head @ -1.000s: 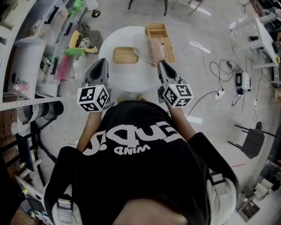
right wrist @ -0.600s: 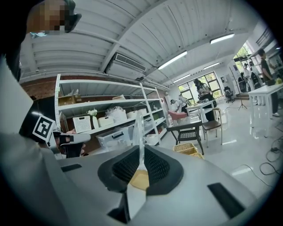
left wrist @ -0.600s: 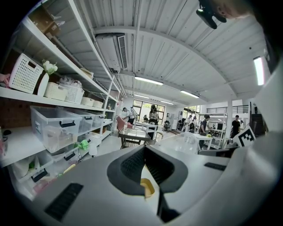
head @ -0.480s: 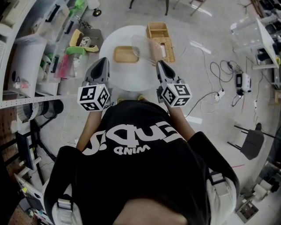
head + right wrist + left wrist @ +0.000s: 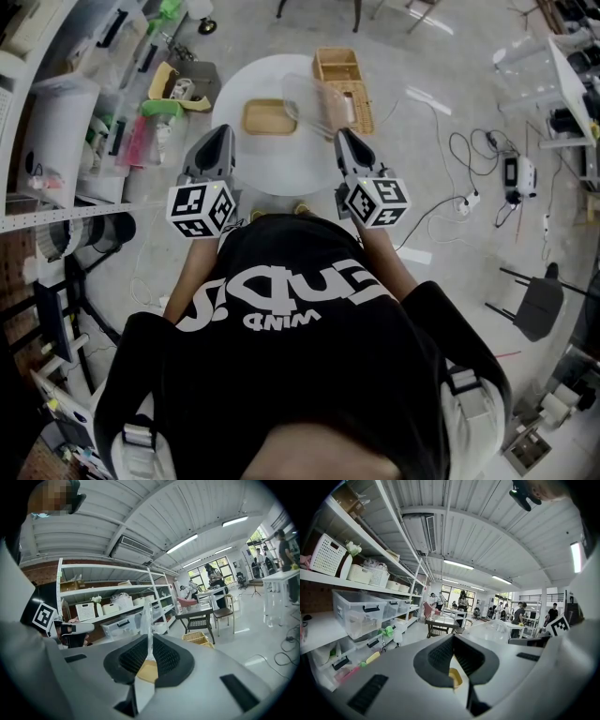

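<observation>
A round white table (image 5: 281,173) carries a shallow yellow tray (image 5: 267,117) and a clear plastic container (image 5: 314,101). My left gripper (image 5: 220,133) hovers over the table's near left edge; its jaws are shut with nothing between them, and the tray (image 5: 455,677) shows just past them. My right gripper (image 5: 343,136) is at the near right edge, shut on a thin wall of the clear container (image 5: 148,618), which rises upright from between its jaws. The left gripper view shows the container (image 5: 494,631) as a clear dome to the right.
A wicker basket (image 5: 342,80) stands on the floor beyond the table. Shelves with plastic bins (image 5: 56,131) line the left side. Cables and a power strip (image 5: 469,192) lie on the floor at right, and a black chair (image 5: 534,300) stands further right. People stand far off.
</observation>
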The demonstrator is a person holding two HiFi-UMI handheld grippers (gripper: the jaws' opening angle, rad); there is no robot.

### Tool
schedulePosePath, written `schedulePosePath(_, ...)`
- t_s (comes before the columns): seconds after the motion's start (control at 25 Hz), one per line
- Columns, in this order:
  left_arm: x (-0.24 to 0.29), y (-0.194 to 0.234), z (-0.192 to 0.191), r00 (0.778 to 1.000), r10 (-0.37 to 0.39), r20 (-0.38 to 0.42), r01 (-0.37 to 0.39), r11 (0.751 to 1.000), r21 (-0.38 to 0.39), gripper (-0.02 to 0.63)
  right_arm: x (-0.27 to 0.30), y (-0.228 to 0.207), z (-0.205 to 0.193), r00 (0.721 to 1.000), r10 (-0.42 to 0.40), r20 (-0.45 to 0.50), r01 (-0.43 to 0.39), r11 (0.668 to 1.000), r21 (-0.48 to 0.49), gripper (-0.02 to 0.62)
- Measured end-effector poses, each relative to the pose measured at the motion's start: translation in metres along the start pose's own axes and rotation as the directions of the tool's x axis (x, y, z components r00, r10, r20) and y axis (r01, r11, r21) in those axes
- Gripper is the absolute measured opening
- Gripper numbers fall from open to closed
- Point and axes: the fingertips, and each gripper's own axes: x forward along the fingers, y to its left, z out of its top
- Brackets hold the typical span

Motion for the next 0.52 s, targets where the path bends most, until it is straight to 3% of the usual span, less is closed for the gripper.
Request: schedulePosePath(0.52, 0.0035, 0.0003, -0.0026, 1.0, -0.002, -0.012, 0.002, 1.0, -0.007, 0.0, 0.0058, -0.0024, -0.0008, 1.0, 0.022, -0.013, -0.022, 1.0, 0.015, 0.031)
